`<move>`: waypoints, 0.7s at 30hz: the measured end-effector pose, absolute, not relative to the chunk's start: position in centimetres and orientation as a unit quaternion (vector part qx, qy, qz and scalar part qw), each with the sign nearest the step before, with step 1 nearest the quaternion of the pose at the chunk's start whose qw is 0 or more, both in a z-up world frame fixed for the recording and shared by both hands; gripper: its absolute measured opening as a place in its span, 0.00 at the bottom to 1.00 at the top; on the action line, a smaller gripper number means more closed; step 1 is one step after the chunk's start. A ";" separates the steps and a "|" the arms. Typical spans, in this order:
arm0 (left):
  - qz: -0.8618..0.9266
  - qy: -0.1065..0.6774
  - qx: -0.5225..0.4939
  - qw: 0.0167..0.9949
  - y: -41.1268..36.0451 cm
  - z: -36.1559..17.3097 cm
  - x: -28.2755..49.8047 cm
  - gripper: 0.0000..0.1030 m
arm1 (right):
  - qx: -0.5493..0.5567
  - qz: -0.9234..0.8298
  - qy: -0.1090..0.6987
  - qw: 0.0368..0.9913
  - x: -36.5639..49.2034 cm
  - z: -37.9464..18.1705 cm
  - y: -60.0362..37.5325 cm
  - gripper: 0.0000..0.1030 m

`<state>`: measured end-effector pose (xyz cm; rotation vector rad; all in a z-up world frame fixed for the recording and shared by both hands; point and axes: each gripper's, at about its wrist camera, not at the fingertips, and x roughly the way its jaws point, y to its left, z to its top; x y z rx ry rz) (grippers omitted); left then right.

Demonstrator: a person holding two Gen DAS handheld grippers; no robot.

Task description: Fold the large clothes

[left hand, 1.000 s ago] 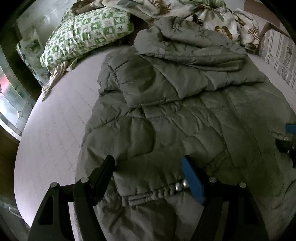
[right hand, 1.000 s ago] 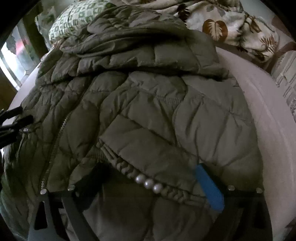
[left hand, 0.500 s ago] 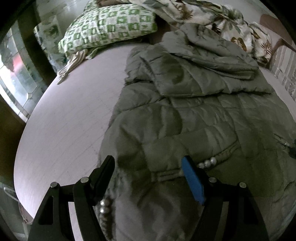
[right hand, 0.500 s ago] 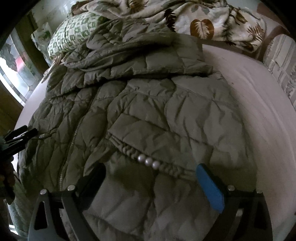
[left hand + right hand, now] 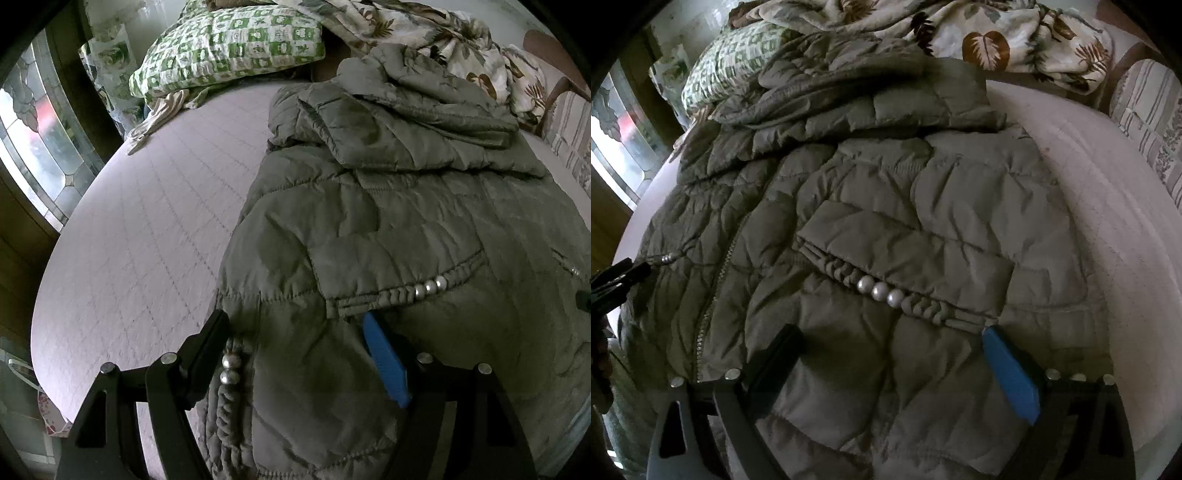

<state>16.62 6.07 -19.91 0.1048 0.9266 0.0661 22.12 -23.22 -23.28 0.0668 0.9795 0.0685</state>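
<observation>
An olive quilted puffer jacket [image 5: 388, 221] lies spread on the pale quilted bed, hood bunched at the far end; it fills the right wrist view [image 5: 886, 206]. Pearl-trimmed pocket flaps show on it [image 5: 430, 286] [image 5: 881, 291]. My left gripper [image 5: 295, 328] is open, its jaws straddling the jacket's lower left hem. My right gripper [image 5: 892, 347] is open over the lower right hem, just below the pearl pocket. The left gripper's tip [image 5: 624, 273] shows at the left edge of the right wrist view.
A green checked pillow [image 5: 232, 44] and a leaf-print blanket [image 5: 997, 33] lie at the head of the bed. Bare mattress [image 5: 147, 229] lies left of the jacket and right of it [image 5: 1108, 206]. A stained-glass window [image 5: 33, 140] is at far left, a striped cushion [image 5: 1148, 118] at right.
My left gripper has moved left and back to the jacket's left hem edge, so more bare mattress shows. My right gripper has pulled back slightly. Both stayed open.
</observation>
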 end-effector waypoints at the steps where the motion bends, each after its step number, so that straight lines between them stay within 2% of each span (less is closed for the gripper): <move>1: 0.032 0.447 0.051 0.893 6.0 -20.0 16.4 0.75 | 0.032 0.032 0.469 0.882 22.1 -23.4 -23.1 0.99; 21: 0.031 0.443 0.052 0.894 6.7 -20.2 13.7 0.81 | 0.029 0.033 0.463 0.886 20.0 -23.0 -22.7 1.00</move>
